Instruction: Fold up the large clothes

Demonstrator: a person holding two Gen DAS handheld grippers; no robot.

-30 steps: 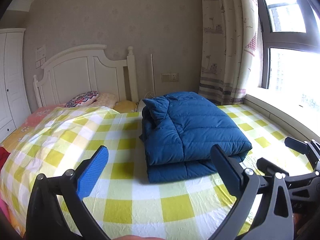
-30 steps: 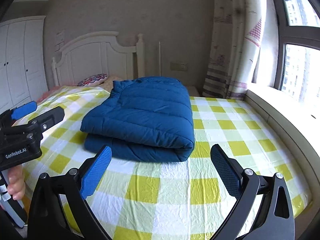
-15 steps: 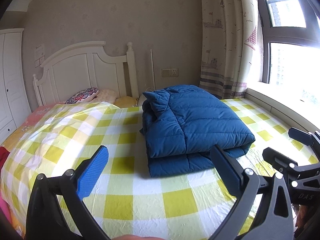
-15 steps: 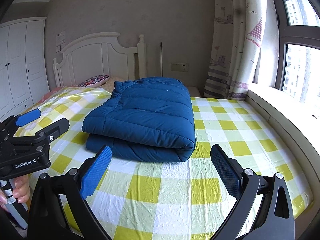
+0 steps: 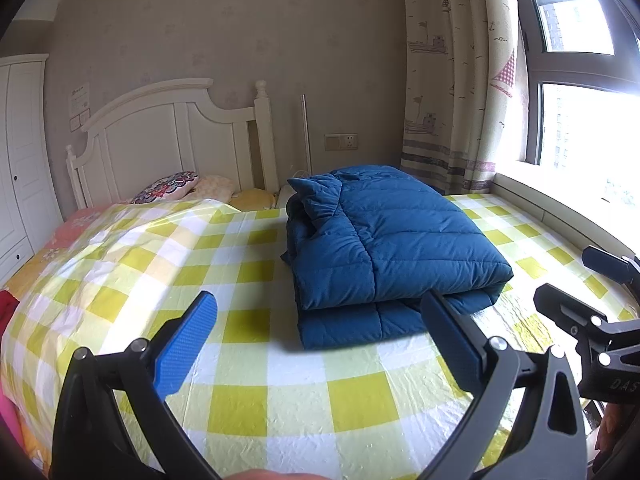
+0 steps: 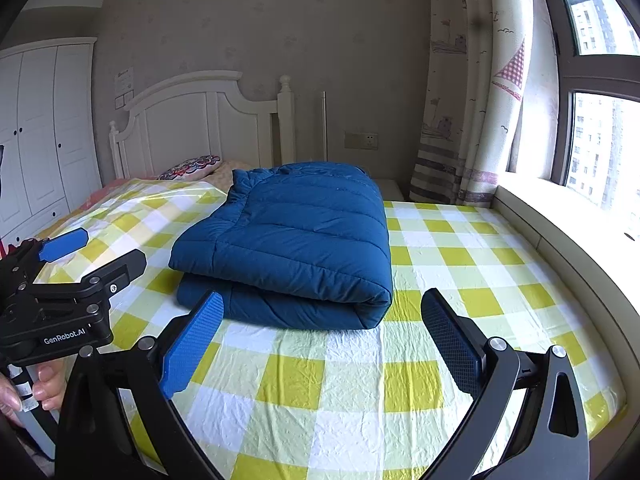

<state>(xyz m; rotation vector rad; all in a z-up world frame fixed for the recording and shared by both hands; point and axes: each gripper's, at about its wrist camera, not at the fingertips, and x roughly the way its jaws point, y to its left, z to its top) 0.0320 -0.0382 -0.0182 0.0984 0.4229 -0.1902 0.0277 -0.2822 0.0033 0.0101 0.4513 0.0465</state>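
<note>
A blue quilted down jacket [image 5: 384,248] lies folded into a thick rectangular bundle on the yellow-and-white checked bed sheet [image 5: 248,364]. It also shows in the right wrist view [image 6: 292,244]. My left gripper [image 5: 320,340] is open and empty, held back from the bundle's near edge. My right gripper [image 6: 320,340] is open and empty, also short of the bundle. Each gripper shows in the other's view: the right gripper at the right edge [image 5: 592,296], the left gripper at the left edge [image 6: 80,256].
A white headboard [image 6: 208,120] and pillows [image 5: 176,186] stand at the far end of the bed. A white wardrobe [image 6: 40,128] is at the left. A window sill [image 6: 568,216] and curtain [image 6: 472,100] run along the right.
Both grippers have drawn back and lifted slightly from the folded jacket, which has not moved. Both stay open.
</note>
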